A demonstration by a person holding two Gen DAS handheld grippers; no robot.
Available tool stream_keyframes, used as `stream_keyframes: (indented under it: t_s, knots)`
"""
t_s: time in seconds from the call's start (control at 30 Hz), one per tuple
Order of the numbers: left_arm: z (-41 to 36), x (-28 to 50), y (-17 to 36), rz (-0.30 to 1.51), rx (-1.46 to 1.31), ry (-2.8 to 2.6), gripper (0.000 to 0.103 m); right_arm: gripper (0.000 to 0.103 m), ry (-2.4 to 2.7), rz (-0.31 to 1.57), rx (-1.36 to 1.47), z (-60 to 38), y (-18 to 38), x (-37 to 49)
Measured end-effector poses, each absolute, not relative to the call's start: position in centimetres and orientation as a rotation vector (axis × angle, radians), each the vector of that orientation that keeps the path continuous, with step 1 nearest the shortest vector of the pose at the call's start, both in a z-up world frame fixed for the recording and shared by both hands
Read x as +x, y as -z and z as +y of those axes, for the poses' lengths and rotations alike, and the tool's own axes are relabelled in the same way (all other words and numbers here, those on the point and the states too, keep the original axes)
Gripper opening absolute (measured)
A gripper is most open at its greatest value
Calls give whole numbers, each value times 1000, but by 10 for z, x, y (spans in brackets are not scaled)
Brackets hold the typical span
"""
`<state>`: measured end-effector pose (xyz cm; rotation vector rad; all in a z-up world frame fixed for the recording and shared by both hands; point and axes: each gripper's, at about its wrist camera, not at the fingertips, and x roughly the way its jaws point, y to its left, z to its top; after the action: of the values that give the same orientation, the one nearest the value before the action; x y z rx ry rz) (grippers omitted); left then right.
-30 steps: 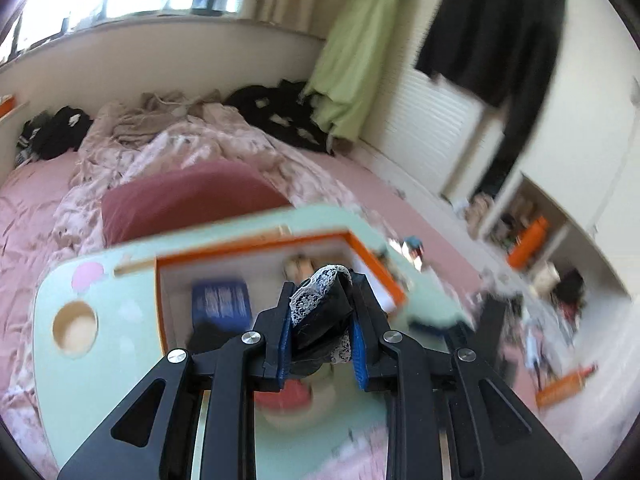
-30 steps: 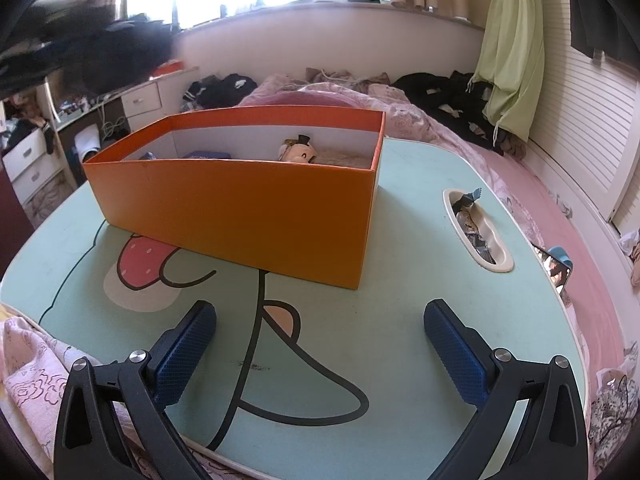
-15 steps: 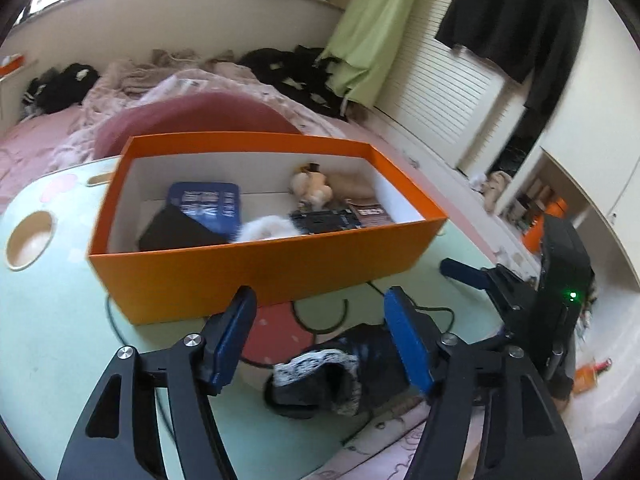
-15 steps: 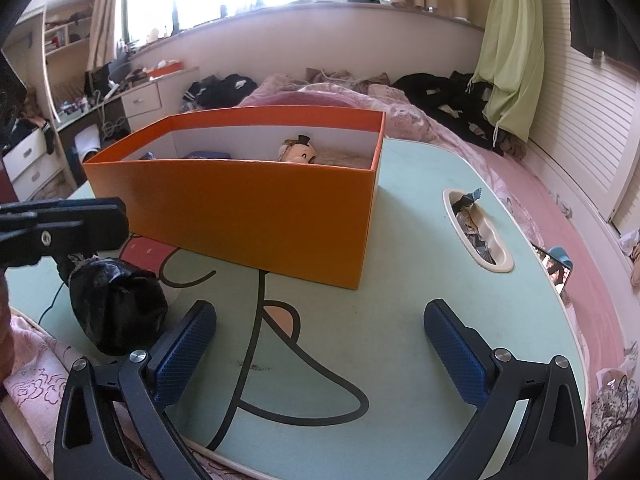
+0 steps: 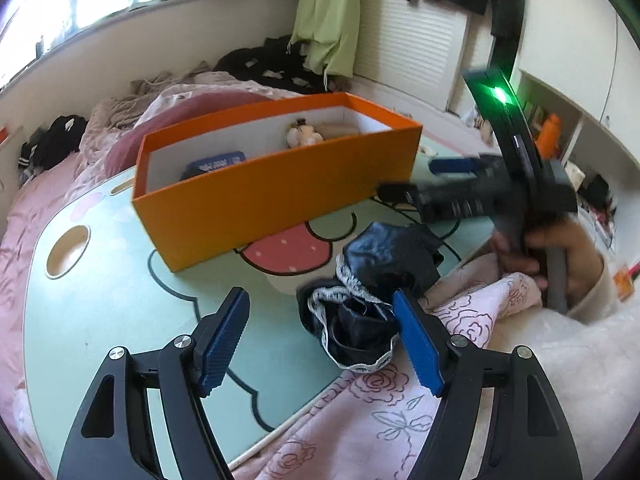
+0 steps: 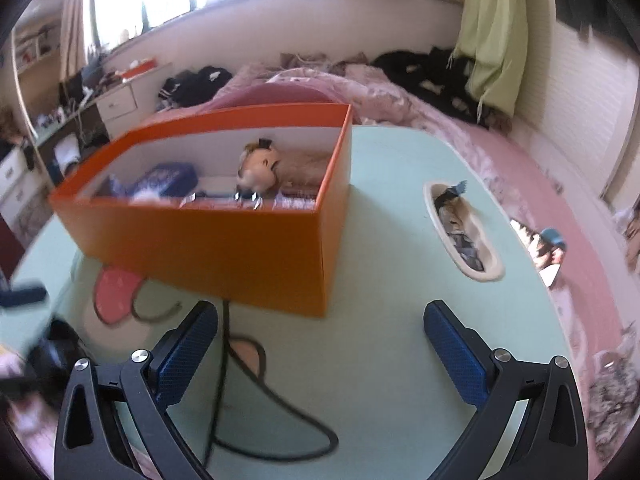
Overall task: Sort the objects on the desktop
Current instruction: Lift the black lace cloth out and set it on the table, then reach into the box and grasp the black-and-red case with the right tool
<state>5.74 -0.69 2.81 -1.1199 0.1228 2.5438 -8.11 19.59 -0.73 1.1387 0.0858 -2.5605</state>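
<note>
Dropped from the opening left hand-held gripper (image 5: 322, 334), black lace-trimmed cloth (image 5: 376, 280) lies blurred.

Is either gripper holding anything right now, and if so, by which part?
Nothing is held. The left gripper is opening, the black lace-trimmed cloth lying loose on the table by its right finger. The right gripper is open and empty.

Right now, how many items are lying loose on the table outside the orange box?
1: the black lace-trimmed cloth on the table's near edge, in front of the orange box. Anything behind the box would be hidden.
</note>
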Motion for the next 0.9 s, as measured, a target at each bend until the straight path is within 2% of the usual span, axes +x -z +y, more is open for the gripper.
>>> stream_keyframes:
  t_s: [0.23,0.43,0.57,0.63,0.7,0.8,0.9]
  knots:
    - [-7,77,-44,138,-1017,-2570,74,103,2563,54,1131,201,1,-75]
    - [10,73,-21,261,-1140,-2562,74,103,2550,-68,1008,214,-30,-61]
    - [5,48,-12,150,-1180,-2594,74,102,2387,-90,940,191,-67,-71]
    - [-1,37,-12,66,-1203,-2630,74,97,2282,-70,970,168,-80,-90]
    - [-7,34,-12,11,-1216,-2661,74,84,2185,-32,1025,137,-82,-105]
    - [-16,49,-20,-28,-1155,-2684,74,72,1996,-61,1137,95,-74,-124]
    - [-23,66,-25,-39,-1090,-2724,74,70,1924,-38,1216,61,-64,-132]
